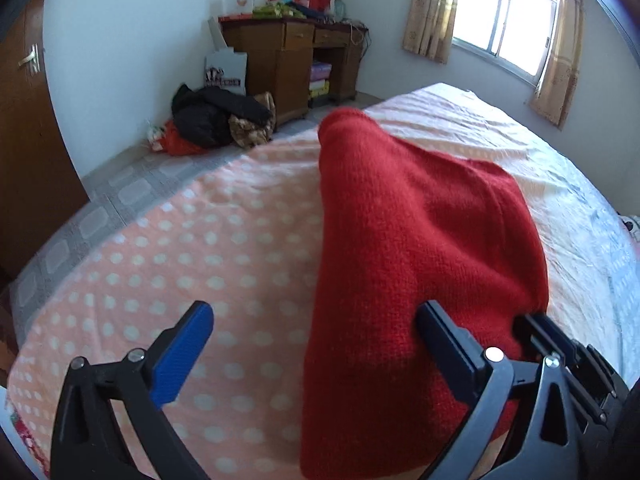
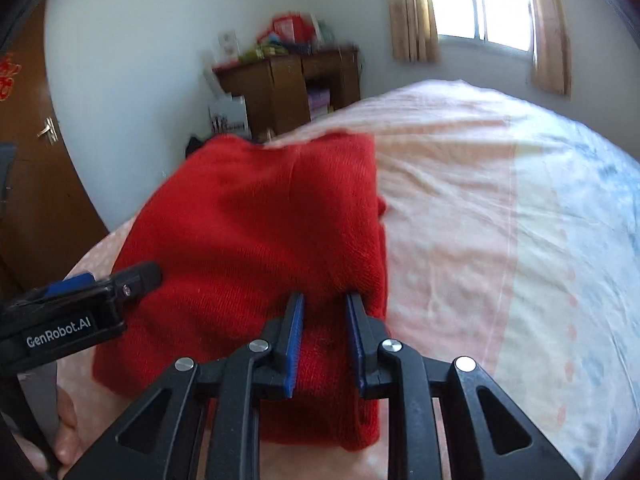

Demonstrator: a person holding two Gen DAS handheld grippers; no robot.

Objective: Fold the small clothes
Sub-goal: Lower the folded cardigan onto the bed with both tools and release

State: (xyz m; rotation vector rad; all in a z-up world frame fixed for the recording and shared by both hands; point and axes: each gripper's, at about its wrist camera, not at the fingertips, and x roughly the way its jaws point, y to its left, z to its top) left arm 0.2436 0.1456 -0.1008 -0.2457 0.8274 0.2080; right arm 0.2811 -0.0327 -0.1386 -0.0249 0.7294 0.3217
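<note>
The red sweater (image 2: 256, 248) lay folded on the bed (image 2: 500, 216), soft and light, best taken at its six-o'clock hem, where the right gripper (image 2: 324, 344) pinched it while the left gripper (image 1: 316, 344) stood wide.

My feeds show a solid red knit garment (image 1: 420, 240) lying on a peach-pink bedspread (image 1: 180, 264) scattered with white polka dots. Further across the bed (image 2: 560, 260) the covering turns pale, with faint blue and yellowish print. My left tongs (image 1: 316, 344) are black with bright blue pads, and my right tongs (image 2: 326, 344) are the same black and blue. Behind, the desk (image 1: 288, 60) is dark brown wood, the curtains (image 1: 432, 8) beige-tan, the walls white, the floor (image 1: 132, 192) grey tile.
</note>
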